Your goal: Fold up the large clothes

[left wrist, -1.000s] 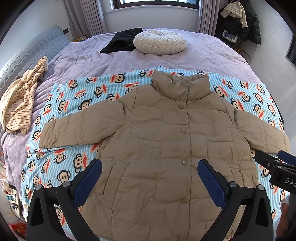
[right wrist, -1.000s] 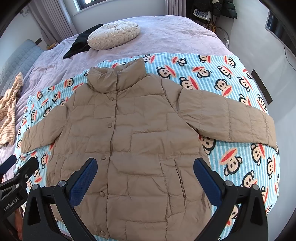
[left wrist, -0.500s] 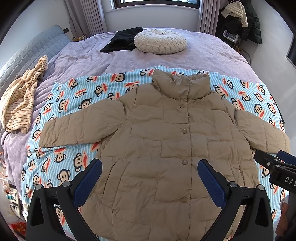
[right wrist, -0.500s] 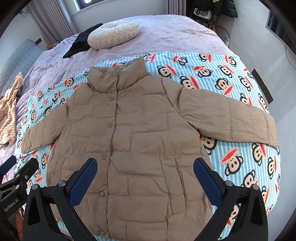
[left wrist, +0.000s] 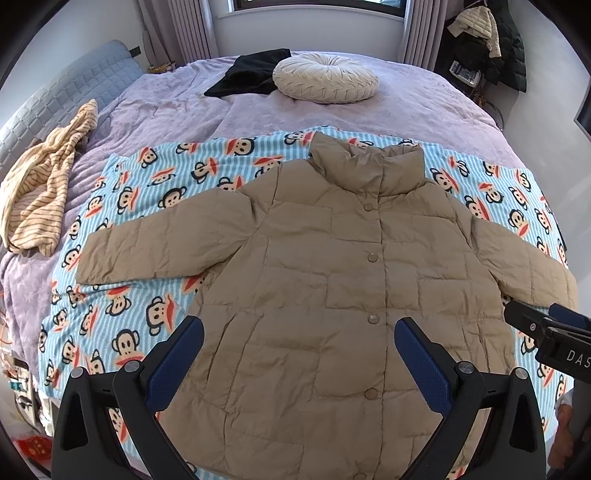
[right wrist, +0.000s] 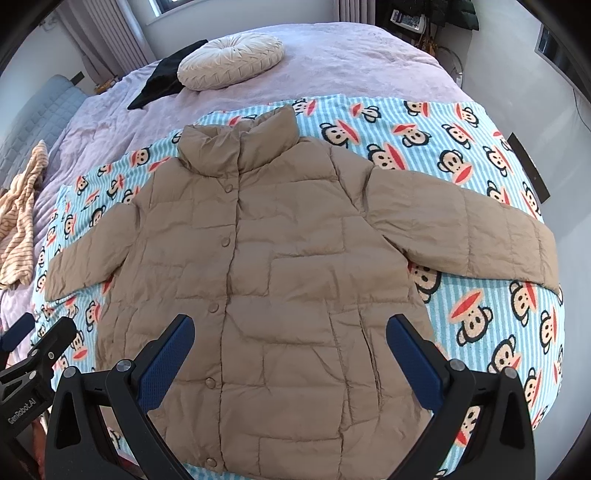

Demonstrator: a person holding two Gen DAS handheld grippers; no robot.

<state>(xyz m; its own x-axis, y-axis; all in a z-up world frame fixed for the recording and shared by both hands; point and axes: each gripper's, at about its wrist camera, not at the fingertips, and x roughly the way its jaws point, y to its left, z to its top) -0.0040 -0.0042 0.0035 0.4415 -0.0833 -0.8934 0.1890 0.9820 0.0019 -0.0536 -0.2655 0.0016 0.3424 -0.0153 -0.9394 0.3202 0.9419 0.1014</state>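
A tan quilted puffer jacket (left wrist: pixel 332 273) (right wrist: pixel 266 266) lies flat and buttoned, front up, collar toward the far side, both sleeves spread sideways. It rests on a blue striped monkey-print blanket (left wrist: pixel 147 192) (right wrist: pixel 480 317) over the bed. My left gripper (left wrist: pixel 299 354) hovers open above the jacket's lower front, nothing between its blue pads. My right gripper (right wrist: pixel 290 350) is likewise open over the hem area, holding nothing. Each gripper's black body shows at the edge of the other view, the right gripper (left wrist: pixel 550 332) and the left gripper (right wrist: pixel 33 343).
A lilac bedspread (left wrist: pixel 406 107) covers the bed. A round cream cushion (left wrist: pixel 325 77) and a black garment (left wrist: pixel 247 72) lie at the far end. A yellow striped garment (left wrist: pixel 40 184) is heaped at the left. Coats (left wrist: pixel 487 33) hang at the back right.
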